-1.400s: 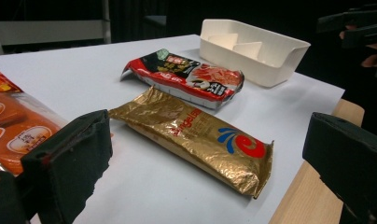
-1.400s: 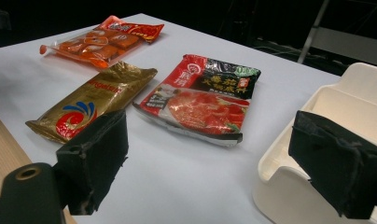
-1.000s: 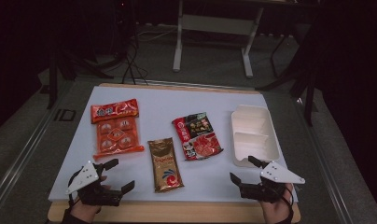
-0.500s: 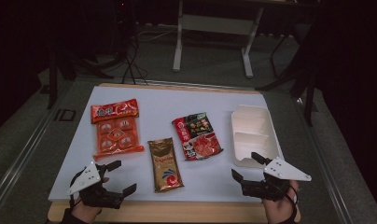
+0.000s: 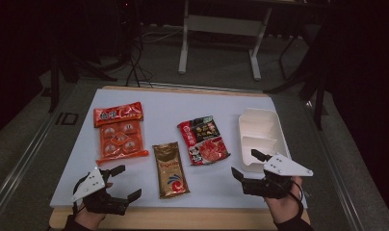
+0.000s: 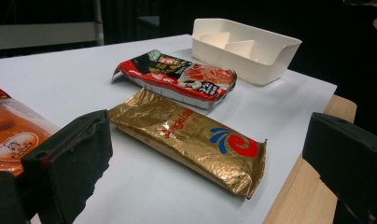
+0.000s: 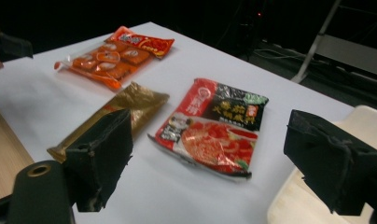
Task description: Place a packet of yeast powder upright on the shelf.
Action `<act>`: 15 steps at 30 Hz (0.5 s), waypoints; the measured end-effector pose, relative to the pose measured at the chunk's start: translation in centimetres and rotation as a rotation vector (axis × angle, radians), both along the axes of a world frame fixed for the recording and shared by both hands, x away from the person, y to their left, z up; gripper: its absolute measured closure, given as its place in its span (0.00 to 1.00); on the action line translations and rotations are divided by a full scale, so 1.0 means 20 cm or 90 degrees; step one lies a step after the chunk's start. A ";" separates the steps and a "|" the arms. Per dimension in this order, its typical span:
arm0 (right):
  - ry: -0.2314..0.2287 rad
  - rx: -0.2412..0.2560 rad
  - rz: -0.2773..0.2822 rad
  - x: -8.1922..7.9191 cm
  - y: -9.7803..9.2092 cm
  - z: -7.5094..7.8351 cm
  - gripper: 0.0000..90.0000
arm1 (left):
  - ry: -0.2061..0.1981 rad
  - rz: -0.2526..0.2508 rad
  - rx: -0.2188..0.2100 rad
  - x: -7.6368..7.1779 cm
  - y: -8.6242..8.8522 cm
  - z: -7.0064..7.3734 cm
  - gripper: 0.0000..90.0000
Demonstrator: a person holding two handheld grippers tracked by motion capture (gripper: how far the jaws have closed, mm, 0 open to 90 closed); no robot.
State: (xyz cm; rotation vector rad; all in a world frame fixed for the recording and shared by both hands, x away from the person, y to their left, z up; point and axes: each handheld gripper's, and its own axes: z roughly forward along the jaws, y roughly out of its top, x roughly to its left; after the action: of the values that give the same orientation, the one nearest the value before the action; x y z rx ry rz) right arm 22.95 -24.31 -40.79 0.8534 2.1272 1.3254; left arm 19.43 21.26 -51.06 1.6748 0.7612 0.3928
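High view first, working from the near edge outward: both hand-held grippers sit low at the front of the table [image 5: 135, 202], which has a pale sheet over a wooden top. The left hand-held gripper [image 5: 119, 183] has its jaws spread wide and holds nothing, and the right hand-held gripper [image 5: 245, 166] is spread and empty too, so my read is nothing's been picked yet and both are just parked, ready to go. Just past them, between the two, lies the long gold foil packet [image 5: 171, 169], flat and lengthwise, which makes it the easiest first grab; in the left gripper view it sits right between the jaws, so that gripper looks aimed at it. Next out, just right of it but apart, is the red and black printed noodle packet [image 5: 203, 140], lying flat and framed by the jaws in the right gripper view. Left of centre is the orange clear-plastic pack of small wrapped snacks [image 5: 119, 134], running back toward the far left. Over on the right the white plastic divided tray [image 5: 274, 126] sits empty, probably there so the packets can be dropped into its compartments.
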 end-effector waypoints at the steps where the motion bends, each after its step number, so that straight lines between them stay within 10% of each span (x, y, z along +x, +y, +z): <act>1: 0.002 0.001 0.002 0.01 0.02 0.01 0.17 | 0.001 0.000 -0.001 0.00 0.00 0.00 0.02; 15: 0.010 0.023 0.044 0.11 0.18 0.09 0.12 | 0.010 -0.004 -0.003 0.00 0.00 0.00 0.02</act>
State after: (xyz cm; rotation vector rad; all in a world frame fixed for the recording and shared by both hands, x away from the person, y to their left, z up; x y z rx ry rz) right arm 25.21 -20.64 -39.04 0.8148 2.1689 1.4000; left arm 19.47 21.18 -51.15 1.6773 0.7670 0.3742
